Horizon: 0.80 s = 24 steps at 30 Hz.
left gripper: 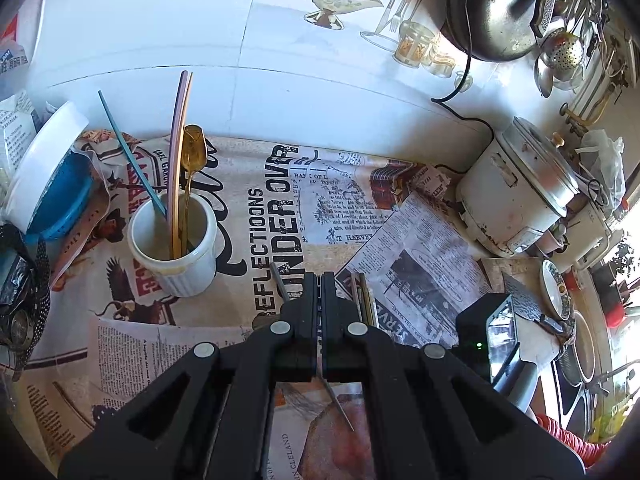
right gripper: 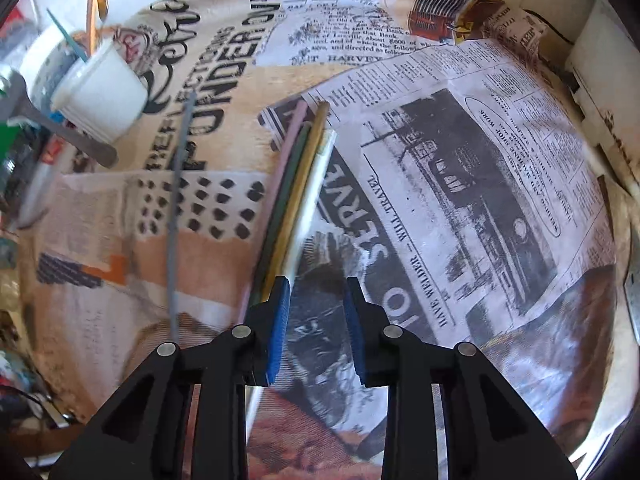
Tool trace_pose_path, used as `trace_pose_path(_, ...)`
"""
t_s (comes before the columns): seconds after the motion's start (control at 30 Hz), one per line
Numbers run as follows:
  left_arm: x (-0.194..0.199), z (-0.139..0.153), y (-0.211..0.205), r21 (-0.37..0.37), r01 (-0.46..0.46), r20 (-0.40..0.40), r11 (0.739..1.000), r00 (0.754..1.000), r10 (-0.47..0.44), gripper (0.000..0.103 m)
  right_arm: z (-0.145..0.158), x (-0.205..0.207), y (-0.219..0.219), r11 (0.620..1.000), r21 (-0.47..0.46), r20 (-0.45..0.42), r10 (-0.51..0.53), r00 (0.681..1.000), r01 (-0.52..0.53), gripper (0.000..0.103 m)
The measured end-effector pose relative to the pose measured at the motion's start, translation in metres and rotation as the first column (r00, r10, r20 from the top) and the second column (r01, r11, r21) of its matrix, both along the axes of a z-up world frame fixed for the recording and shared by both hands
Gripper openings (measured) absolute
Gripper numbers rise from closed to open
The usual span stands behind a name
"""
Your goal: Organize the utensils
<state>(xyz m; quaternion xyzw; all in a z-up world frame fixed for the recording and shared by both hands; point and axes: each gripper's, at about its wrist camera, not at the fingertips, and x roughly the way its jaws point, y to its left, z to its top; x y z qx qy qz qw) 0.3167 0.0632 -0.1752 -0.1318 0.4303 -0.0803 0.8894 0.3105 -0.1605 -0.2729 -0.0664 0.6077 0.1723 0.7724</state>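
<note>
left hand-held gripper (left gripper: pixel 319 280) pinches a grey stick (left gripper: pixel 279 280) near the cup (left gripper: pixel 176 248); right hand-held gripper (right gripper: pixel 316 300) gapes beside chopsticks (right gripper: pixel 296 184).

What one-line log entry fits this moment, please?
left gripper shut on grey stick | right gripper open by loose sticks | white cup holds spoon

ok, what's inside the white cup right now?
In the white cup: a teal stick, a pink stick with a tan one beside it, and a gold spoon, bowl end up. Their lower ends and the cup bottom are hidden by its wall.
</note>
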Motion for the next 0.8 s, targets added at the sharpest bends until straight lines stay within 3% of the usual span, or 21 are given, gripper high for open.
trace_pose_path(0.17,-0.001,0.0,0.001,0.0,-0.003,-0.002,1.0,1.0,0.003,0.0,-0.008,-0.008,0.011,0.998,-0.038,-0.011,0.047,0.999,-0.048,0.025)
trace_pose_path(0.27,-0.001,0.0,0.001,-0.004,-0.003,-0.003,1.0,1.0,0.003,0.0,-0.006,-0.013,0.007,0.996,-0.075,0.036,0.054,0.998,-0.051,0.025)
trace_pose_path(0.8,-0.005,0.003,0.004,-0.006,-0.013,0.006,1.0,1.0,0.013,0.0,-0.011,0.021,0.034,0.993,-0.114,0.115,0.032,0.993,-0.019,0.025)
